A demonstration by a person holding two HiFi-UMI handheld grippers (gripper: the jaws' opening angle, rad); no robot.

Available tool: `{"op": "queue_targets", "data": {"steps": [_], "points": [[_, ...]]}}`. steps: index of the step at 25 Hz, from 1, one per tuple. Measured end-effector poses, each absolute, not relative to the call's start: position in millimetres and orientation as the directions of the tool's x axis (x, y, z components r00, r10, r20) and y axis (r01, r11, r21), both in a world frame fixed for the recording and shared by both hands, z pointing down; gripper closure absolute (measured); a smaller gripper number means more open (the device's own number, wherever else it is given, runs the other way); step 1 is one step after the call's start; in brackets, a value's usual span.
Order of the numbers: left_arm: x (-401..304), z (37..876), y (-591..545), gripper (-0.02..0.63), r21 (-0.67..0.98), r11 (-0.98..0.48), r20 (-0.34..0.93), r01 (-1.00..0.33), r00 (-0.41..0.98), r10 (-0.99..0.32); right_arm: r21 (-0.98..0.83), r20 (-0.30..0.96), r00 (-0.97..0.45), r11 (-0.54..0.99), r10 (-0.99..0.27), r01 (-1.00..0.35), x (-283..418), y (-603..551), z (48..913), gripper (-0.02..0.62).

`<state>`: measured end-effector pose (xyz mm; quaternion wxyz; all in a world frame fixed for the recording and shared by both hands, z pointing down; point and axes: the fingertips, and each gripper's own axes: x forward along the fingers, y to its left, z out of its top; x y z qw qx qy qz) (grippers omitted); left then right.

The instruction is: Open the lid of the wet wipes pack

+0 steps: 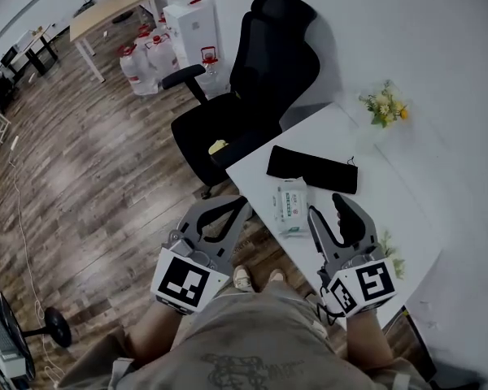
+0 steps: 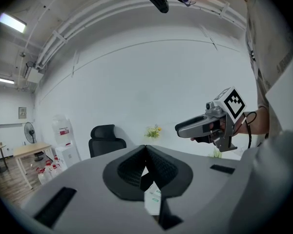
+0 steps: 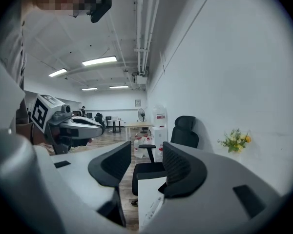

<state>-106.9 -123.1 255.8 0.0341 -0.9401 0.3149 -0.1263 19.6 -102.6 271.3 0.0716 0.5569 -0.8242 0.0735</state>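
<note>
Wet wipes pack [image 1: 291, 205] lies flat near the table [image 1: 390, 218] edge, between both grippers' tips. Left gripper [image 1: 242, 205] closed and empty; right gripper [image 1: 324, 205] jaws apart, empty. Risk: nothing pins the pack, so prying the lid likely drags it off the edge.

Black chair [image 1: 252, 88] beside table [image 1: 390, 210]; black pouch [image 1: 311, 169] on table; flowers [image 1: 384, 108].

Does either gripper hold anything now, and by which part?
Nothing is held. The left gripper has its jaws together on nothing; the right gripper has them apart, empty. The wet wipes pack lies untouched.
</note>
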Motion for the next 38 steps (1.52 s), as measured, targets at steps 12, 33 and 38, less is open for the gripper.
{"op": "queue_targets", "data": {"steps": [12, 33, 38], "points": [[-74.1, 326.3, -158.0, 0.589, -0.07, -0.791, 0.349, -0.608, 0.728, -0.59, -0.04, 0.404, -0.309, 0.321, -0.861, -0.946, 39.8, -157.0, 361.0, 0.423], [-25.5, 556.1, -156.7, 0.589, 0.153, -0.82, 0.66, -0.551, 0.675, -0.33, -0.091, 0.72, -0.322, 0.376, -0.615, -0.922, 19.5, -185.9, 582.1, 0.375], [-11.1, 601.0, -150.0, 0.589, 0.22, -0.822, 0.688, -0.526, 0.681, -0.251, -0.078, 0.75, -0.302, 0.375, -0.589, -0.924, 19.9, -183.4, 608.7, 0.367]]}}
